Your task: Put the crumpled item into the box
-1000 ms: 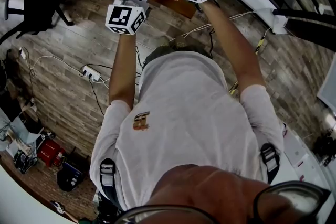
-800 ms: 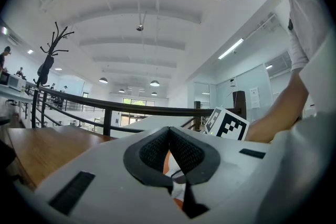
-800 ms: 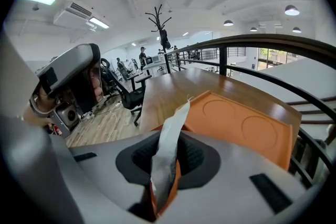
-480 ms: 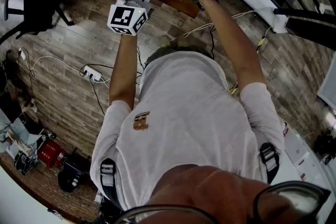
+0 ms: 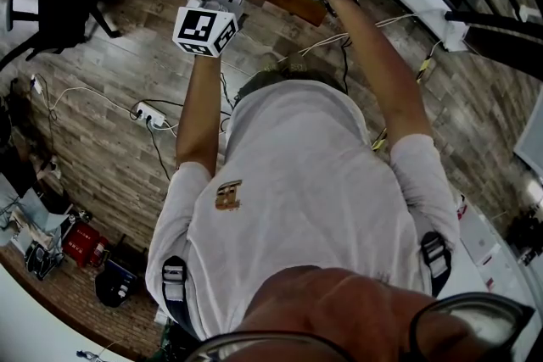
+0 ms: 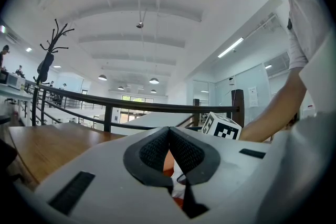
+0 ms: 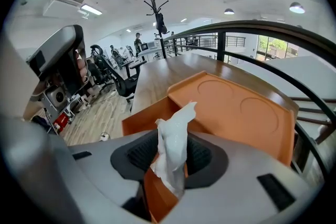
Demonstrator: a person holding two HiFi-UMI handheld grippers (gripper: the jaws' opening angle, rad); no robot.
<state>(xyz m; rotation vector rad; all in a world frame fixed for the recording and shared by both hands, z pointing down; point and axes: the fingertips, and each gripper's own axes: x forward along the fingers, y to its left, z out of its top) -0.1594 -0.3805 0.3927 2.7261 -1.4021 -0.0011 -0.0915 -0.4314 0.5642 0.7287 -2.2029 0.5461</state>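
— Right gripper (image 7: 170, 157): jaws opening, crumpled white paper wad (image 7: 176, 128) loose between them, above the open orange box (image 7: 236, 107). Release step judged in hand. Left gripper (image 6: 169, 152)?
— Closed, nothing gripped. Next: wad to be let fall inside, gripper lifted clear. No writing legible; only square markers noted.

Two claws: left claw (image 6: 169, 132), right claw (image 7: 169, 157); one crumpled item (image 7: 178, 123); one box (image 7: 236, 113); one worktop (image 7: 157, 73); one power strip (image 5: 146, 116)
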